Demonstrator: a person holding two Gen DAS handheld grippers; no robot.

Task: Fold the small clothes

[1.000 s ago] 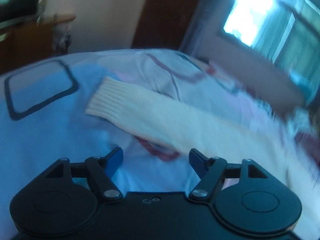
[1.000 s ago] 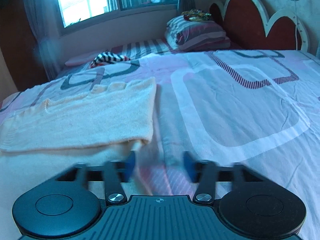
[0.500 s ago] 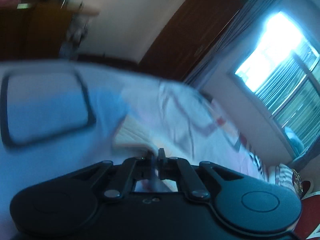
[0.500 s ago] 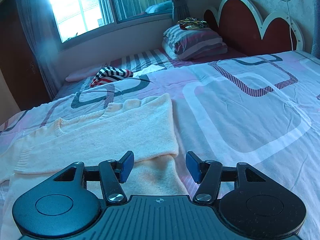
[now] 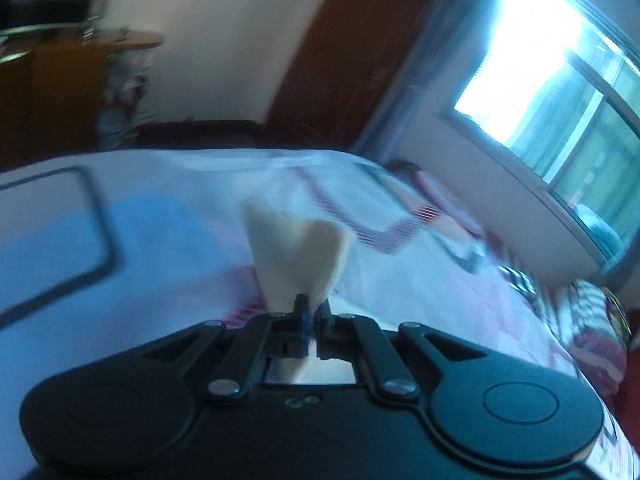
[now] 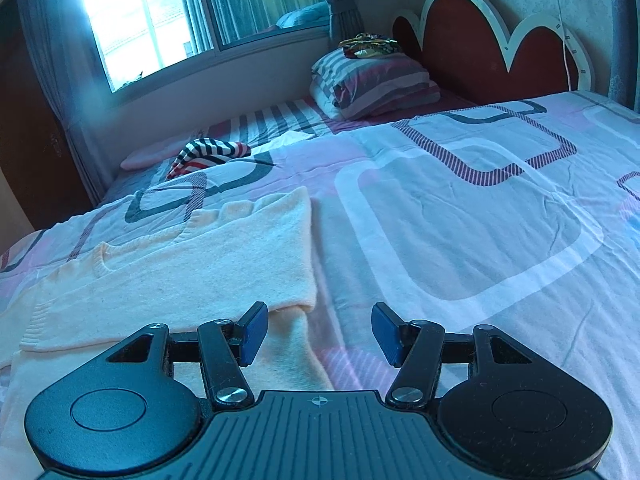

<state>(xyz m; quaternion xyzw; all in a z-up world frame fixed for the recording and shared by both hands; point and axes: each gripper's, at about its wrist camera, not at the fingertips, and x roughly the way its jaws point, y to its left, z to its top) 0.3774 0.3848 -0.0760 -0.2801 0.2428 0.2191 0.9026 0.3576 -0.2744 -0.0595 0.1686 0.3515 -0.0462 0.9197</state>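
A cream knit sweater [image 6: 192, 268] lies on the patterned bedsheet [image 6: 460, 216], one side folded over its body. My right gripper [image 6: 316, 330] is open and empty, hovering just above the sweater's near right corner. In the left wrist view my left gripper [image 5: 312, 316] is shut on the sweater's cream sleeve [image 5: 296, 248], which stands up lifted above the bed. The left view is motion-blurred.
A striped garment [image 6: 208, 152] lies near the far bed edge. A striped pillow [image 6: 372, 80] with a colourful item on top sits by the red headboard [image 6: 480, 48]. A window [image 6: 192, 12] is behind. A wooden cabinet [image 5: 60, 92] stands beyond the bed's foot.
My left gripper closed on the sleeve and lifted it off the bed. My right gripper drew back and rose slightly, staying open over the sweater's corner.
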